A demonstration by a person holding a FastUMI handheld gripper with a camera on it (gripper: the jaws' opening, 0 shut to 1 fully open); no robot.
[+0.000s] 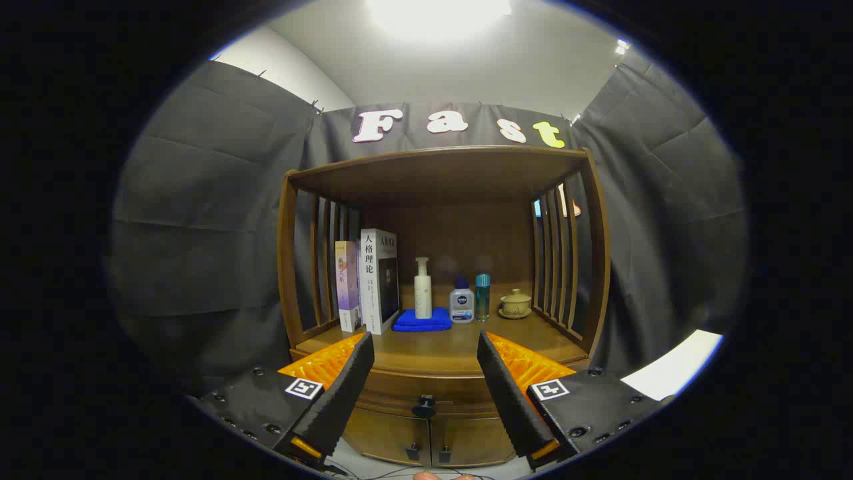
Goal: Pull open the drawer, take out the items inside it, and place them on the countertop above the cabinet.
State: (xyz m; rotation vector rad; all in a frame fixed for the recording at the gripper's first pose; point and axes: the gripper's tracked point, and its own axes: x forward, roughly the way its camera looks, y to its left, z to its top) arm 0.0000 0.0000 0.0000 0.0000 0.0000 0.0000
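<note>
Before closed drawer [424, 393], hand-held gripper [424, 347] agape

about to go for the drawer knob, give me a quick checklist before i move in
1. Gripper open, fingers spread: ok.
2. Drawer knob between the fingers, just ahead: ok.
3. Drawer closed, not yet pulled: ok.
4. Free countertop in front of the blue cloth and bottles: ok.
5. Items inside the drawer: cannot tell.
6. Fingers touching the knob: not ok, apart from it.
</note>
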